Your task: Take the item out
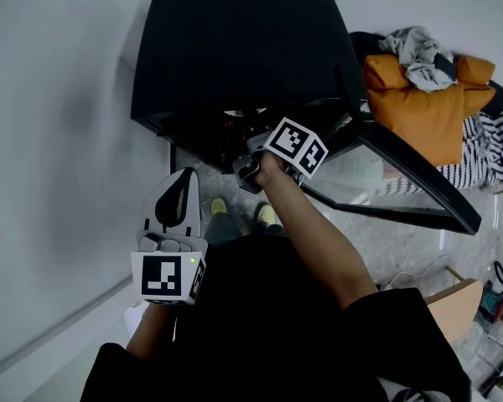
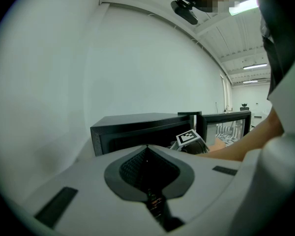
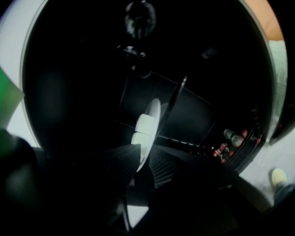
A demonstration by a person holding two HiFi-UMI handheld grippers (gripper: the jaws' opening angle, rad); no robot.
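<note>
A black cabinet (image 1: pixel 235 48) stands against the wall with its glass door (image 1: pixel 402 174) swung open to the right. My right gripper (image 3: pixel 143 157) reaches into the dark inside. Its ribbed pads (image 3: pixel 122 163) are shut on the lower edge of a thin white plate-like item (image 3: pixel 148 124), seen edge-on. In the head view only this gripper's marker cube (image 1: pixel 295 146) shows at the cabinet mouth. My left gripper (image 1: pixel 178 193) hangs back near my body, left of the opening, its jaws shut with nothing in them. In the left gripper view the cabinet (image 2: pixel 132 129) lies ahead.
Small bottles with red caps (image 3: pixel 232 141) sit low at the right inside the cabinet. An orange cushion (image 1: pixel 427 107), grey clothes (image 1: pixel 419 57) and striped cloth (image 1: pixel 495 153) lie beyond the door. A white wall (image 1: pixel 50 141) runs along the left. My yellow shoes (image 1: pixel 220 208) stand below.
</note>
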